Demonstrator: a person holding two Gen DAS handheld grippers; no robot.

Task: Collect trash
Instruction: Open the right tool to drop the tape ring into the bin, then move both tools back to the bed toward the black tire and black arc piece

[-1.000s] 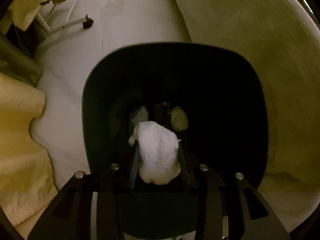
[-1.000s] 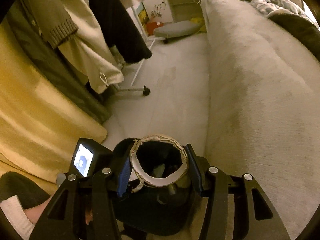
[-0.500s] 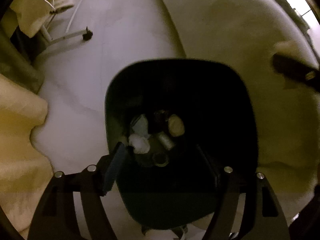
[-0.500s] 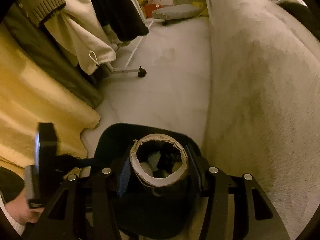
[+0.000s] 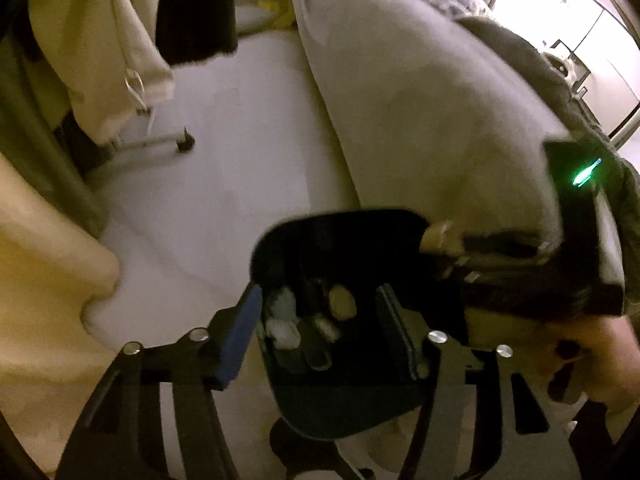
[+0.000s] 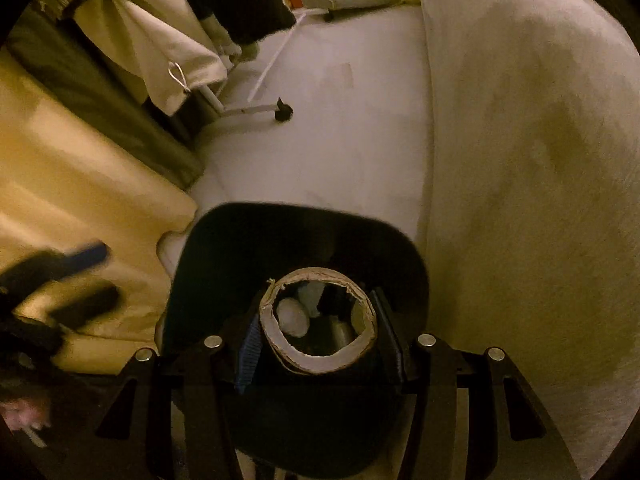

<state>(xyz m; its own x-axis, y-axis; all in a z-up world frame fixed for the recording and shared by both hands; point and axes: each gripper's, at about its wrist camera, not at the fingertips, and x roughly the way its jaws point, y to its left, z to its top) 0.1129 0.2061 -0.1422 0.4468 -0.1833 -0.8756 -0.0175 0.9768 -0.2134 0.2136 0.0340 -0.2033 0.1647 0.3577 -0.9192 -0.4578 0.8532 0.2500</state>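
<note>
While I am looking down the left wrist view, my left gripper (image 5: 320, 322) is hanging with its fingers spread wide and nothing between them, poised over the mouth of the black bin (image 5: 340, 404). Down inside I am seeing crumpled white tissue (image 5: 284, 330) and a pale round scrap (image 5: 342, 300) lying among darker bits I cannot name, so trash is already sitting at the bottom. At the right edge my right gripper (image 5: 440, 240) is coming in blurred over the bin's rim with the cardboard tube (image 5: 438, 236) showing at its tip. The bin is standing on pale floor (image 5: 248, 160), touching or just beside the grey bed (image 5: 420, 120) on one side, with yellow fabric (image 5: 44, 248) near the other.

Through the right wrist view, the right gripper (image 6: 318, 336) is clamping the cardboard tube (image 6: 320, 364) from both sides, its open end facing forward so I am peering straight through it at the tissue (image 6: 294, 318) below. I am judging that the tube is being held directly above the black bin (image 6: 208, 280) so that letting go drops it in. The left gripper (image 6: 76, 280) is showing only as a dark smear over the yellow fabric (image 6: 80, 184), clear of the bin mouth. Room is tight sideways: the bed (image 6: 540, 160) is pressing close on the right and the fabric is crowding the left, while the floor (image 6: 340, 128) ahead is lying open up to a clothes-rack leg with a caster (image 6: 284, 112), under hanging garments (image 6: 160, 40)
</note>
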